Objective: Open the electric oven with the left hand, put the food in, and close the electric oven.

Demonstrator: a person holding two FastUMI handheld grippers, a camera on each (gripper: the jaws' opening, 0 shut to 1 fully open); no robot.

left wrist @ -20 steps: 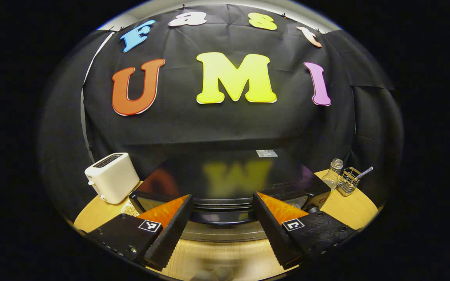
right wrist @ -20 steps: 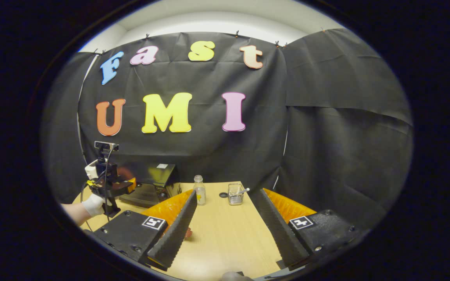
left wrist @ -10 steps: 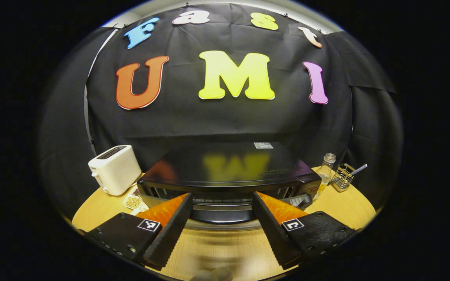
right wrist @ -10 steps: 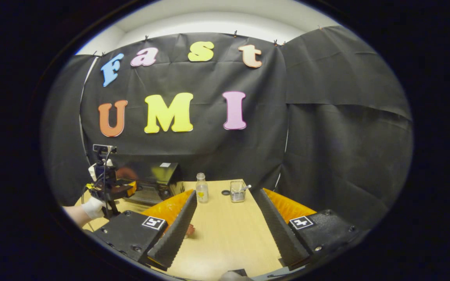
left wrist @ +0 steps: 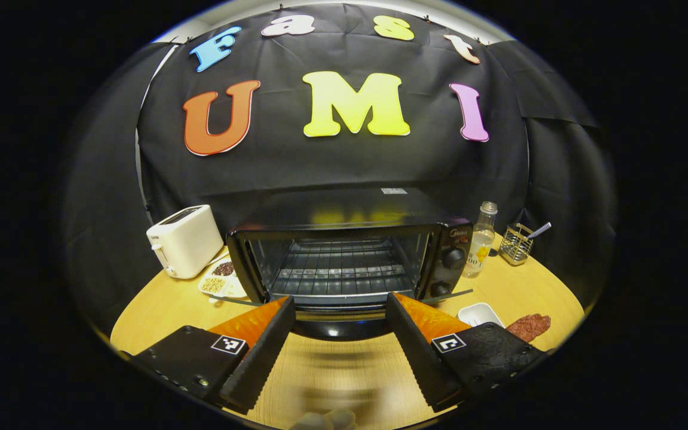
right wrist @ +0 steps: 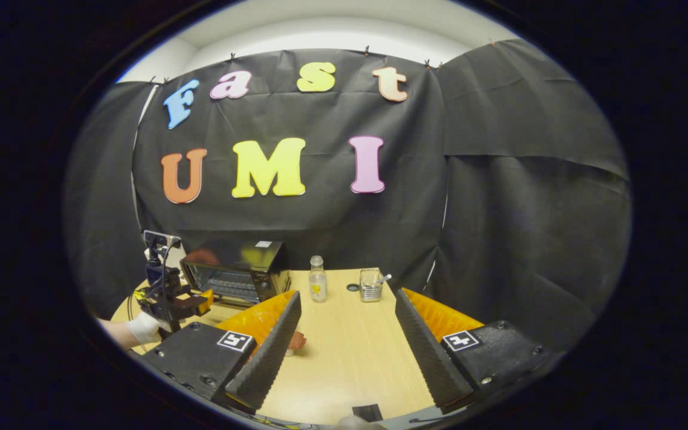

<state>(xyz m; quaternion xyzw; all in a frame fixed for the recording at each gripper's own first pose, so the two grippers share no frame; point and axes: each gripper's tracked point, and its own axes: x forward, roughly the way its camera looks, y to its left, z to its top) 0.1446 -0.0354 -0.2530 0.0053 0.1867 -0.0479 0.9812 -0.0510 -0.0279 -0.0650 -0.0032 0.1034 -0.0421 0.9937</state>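
Observation:
The black electric oven (left wrist: 344,218) stands in the middle of the left gripper view with its door (left wrist: 333,325) folded down toward me and the wire rack (left wrist: 339,272) bare. My left gripper (left wrist: 339,304) is open just in front of the lowered door, with nothing between its fingers. A reddish-brown piece of food (left wrist: 528,326) lies on the table to the right. In the right gripper view the oven (right wrist: 236,272) sits at the far left, with the left gripper (right wrist: 174,298) in a gloved hand (right wrist: 141,327) before it. My right gripper (right wrist: 347,295) is open over the table, the food (right wrist: 296,340) beside its left finger.
A white toaster (left wrist: 183,240) and a dish of beans (left wrist: 220,283) stand left of the oven. To its right are a glass bottle (left wrist: 481,239), a wire holder (left wrist: 516,243) and a small white dish (left wrist: 480,313). The wooden table (right wrist: 350,358) stretches ahead of the right gripper.
The oven door has swung fully down and the rack now shows. My left gripper has drawn back from the oven, still open. The right gripper has barely shifted.

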